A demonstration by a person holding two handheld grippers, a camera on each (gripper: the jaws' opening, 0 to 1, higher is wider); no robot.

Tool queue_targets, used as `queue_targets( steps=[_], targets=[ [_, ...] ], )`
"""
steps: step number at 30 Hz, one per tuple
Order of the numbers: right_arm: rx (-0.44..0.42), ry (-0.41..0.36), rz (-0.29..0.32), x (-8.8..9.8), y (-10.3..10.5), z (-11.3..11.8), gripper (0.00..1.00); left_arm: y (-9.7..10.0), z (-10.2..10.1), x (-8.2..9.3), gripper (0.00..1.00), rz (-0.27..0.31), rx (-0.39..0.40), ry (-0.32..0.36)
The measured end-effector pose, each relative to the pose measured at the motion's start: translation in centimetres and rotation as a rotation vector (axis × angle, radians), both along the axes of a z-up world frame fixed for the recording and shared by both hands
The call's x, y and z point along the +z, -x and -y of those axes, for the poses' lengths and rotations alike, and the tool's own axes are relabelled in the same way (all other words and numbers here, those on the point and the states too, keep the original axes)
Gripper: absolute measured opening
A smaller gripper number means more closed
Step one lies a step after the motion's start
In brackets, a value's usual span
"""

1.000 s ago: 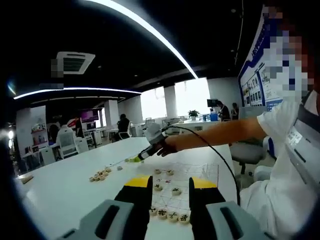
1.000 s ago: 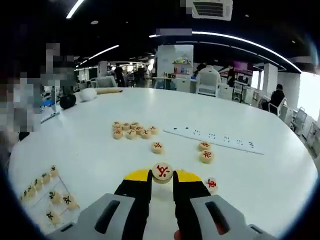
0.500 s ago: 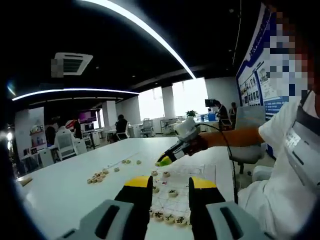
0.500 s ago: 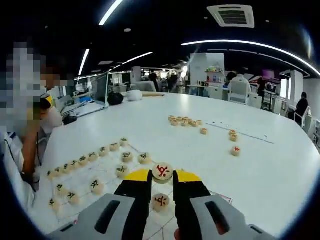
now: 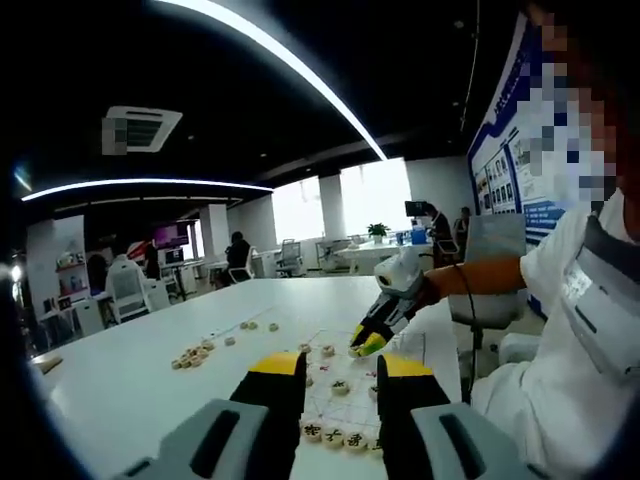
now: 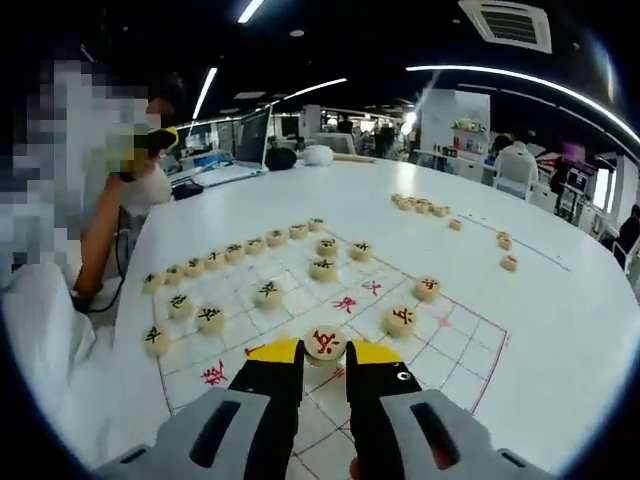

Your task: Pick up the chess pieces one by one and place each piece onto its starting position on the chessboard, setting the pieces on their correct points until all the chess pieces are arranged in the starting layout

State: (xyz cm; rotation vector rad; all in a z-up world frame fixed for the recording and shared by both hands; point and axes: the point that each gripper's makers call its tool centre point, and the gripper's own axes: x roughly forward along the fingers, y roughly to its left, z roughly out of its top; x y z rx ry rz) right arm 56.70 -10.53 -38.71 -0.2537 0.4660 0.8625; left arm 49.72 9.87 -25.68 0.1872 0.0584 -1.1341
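In the right gripper view my right gripper (image 6: 325,354) is shut on a round wooden piece with a red character (image 6: 325,343), held low over the near part of the chessboard (image 6: 455,350). Black-marked pieces (image 6: 229,254) stand in a row along the board's left side, with others such as (image 6: 267,292) further in. Two red-marked pieces (image 6: 402,320) (image 6: 428,288) sit on the board's right half. In the left gripper view my left gripper (image 5: 340,365) stands open with nothing between its fingers, and the right gripper (image 5: 368,343) hovers over the chessboard (image 5: 420,345).
The board lies on a large white table (image 6: 560,330). Loose pieces lie beyond it (image 6: 421,206) (image 6: 509,263), seen also as a cluster of pieces (image 5: 192,354). A person's arm (image 6: 100,250) rests at the table's left edge. Office chairs and desks stand far behind.
The right gripper has carried the red piece from the loose-piece area across to the chessboard and lowered over it. The left gripper has hardly moved.
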Motion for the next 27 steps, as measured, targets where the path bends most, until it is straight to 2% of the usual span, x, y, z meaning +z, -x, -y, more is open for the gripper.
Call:
queue_targets(
  steps=[5,13,15,17,18,21,27],
  targets=[
    [-0.033,0.022,-0.012,-0.9,-0.6,1.1,0.19,0.0,0.0,-0.1,0.3,0.0,0.001,0.0],
    [-0.038,0.016,-0.039,-1.9,-0.5,1.2,0.21,0.0,0.2,-0.2,0.3,-0.006,-0.004,-0.001],
    [-0.045,0.011,-0.043,-1.7,-0.6,1.4,0.3,0.0,0.2,-0.2,0.3,-0.006,-0.003,0.0],
    [-0.045,-0.006,-0.045,-1.3,-0.6,1.3,0.45,-0.1,0.2,-0.1,0.3,-0.006,-0.003,0.001],
    [-0.045,-0.019,-0.044,-0.9,-0.6,1.3,0.47,0.0,0.2,-0.1,0.3,-0.006,-0.003,0.001],
    [-0.069,-0.086,-0.03,0.8,-1.1,1.2,0.48,0.0,0.2,-0.2,0.3,-0.006,-0.005,-0.001],
    [-0.104,-0.094,-0.003,1.8,-2.2,1.6,0.47,-0.1,0.2,-0.3,0.3,-0.01,-0.008,-0.001]
  ],
)
